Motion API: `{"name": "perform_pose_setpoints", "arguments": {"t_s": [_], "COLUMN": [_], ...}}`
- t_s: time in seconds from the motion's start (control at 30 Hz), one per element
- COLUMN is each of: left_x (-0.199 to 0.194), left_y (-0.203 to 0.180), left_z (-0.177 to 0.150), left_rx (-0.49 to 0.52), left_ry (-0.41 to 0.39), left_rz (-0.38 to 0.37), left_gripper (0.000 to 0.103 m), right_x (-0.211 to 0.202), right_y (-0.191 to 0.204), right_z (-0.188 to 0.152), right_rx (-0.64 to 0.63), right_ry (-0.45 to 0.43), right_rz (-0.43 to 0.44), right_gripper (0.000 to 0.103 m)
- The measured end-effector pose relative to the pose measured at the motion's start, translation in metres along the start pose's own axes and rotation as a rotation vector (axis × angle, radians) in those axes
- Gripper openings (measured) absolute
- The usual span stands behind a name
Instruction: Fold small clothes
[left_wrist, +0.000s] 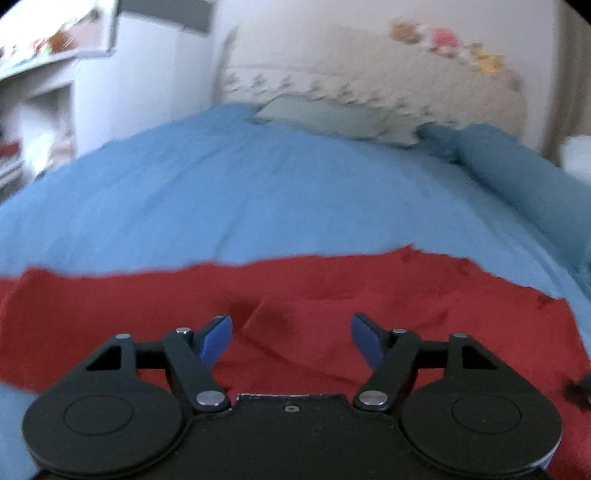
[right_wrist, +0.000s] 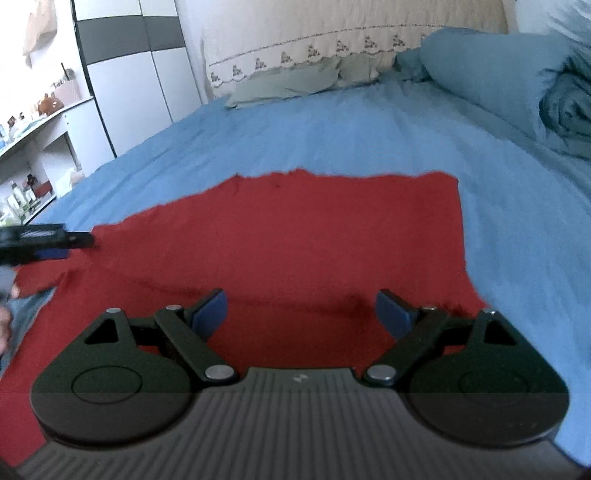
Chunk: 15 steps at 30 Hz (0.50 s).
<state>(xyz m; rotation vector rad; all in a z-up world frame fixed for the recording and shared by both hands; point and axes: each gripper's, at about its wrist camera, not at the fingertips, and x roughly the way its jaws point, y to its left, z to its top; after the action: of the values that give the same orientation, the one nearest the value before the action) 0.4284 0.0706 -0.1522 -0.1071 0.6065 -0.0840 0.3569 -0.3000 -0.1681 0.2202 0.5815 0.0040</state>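
A red garment (left_wrist: 332, 291) lies spread flat on a blue bedsheet (left_wrist: 229, 192). It also shows in the right wrist view (right_wrist: 295, 236), with its right edge straight and its far edge ragged. My left gripper (left_wrist: 291, 332) is open just above the garment, near a small raised fold. My right gripper (right_wrist: 301, 310) is open and empty above the garment's near part. The left gripper also shows at the left edge of the right wrist view (right_wrist: 48, 240), over the garment's left corner.
A folded pale green cloth (right_wrist: 284, 86) and an embroidered cream pillow (right_wrist: 332, 40) lie at the bed's head. A rolled blue duvet (right_wrist: 517, 81) lies along the right side. White shelves (right_wrist: 33, 147) and a wardrobe (right_wrist: 140, 74) stand left of the bed.
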Motion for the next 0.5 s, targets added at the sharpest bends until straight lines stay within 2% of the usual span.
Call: {"name": "perform_pose_setpoints", "arguments": {"t_s": [0.07,0.13,0.2,0.23,0.4,0.5], "left_x": [0.002,0.006,0.010,0.012,0.029,0.039], "left_y": [-0.009,-0.015,-0.015,-0.013,0.014,0.028], "left_z": [0.004,0.005,0.005,0.004,0.011,0.022], "left_rx": [0.062,0.110,0.143,0.148,0.059,0.007], "left_ry": [0.013,0.025,0.036,0.040,0.049,0.086], "left_rz": [-0.034,-0.053,-0.033,-0.014,0.012,-0.032], "left_gripper": [0.086,0.087,0.087,0.087,0.087,0.087], "right_x": [0.010,0.023,0.033,0.032,0.016,0.012], "right_y": [-0.001,-0.007,-0.016,-0.020,-0.029,-0.023], "right_z": [0.007,0.008,0.002,-0.002,-0.014,-0.018], "right_rx": [0.004,0.006,-0.012,-0.032,-0.080,-0.089], "right_ry": [-0.009,0.011,0.065,0.059,0.032,0.005], "right_rz": [-0.014,-0.039,-0.092,-0.106,-0.099,-0.107], "right_gripper": [0.103,0.103,0.103,0.103,0.103,0.103]}}
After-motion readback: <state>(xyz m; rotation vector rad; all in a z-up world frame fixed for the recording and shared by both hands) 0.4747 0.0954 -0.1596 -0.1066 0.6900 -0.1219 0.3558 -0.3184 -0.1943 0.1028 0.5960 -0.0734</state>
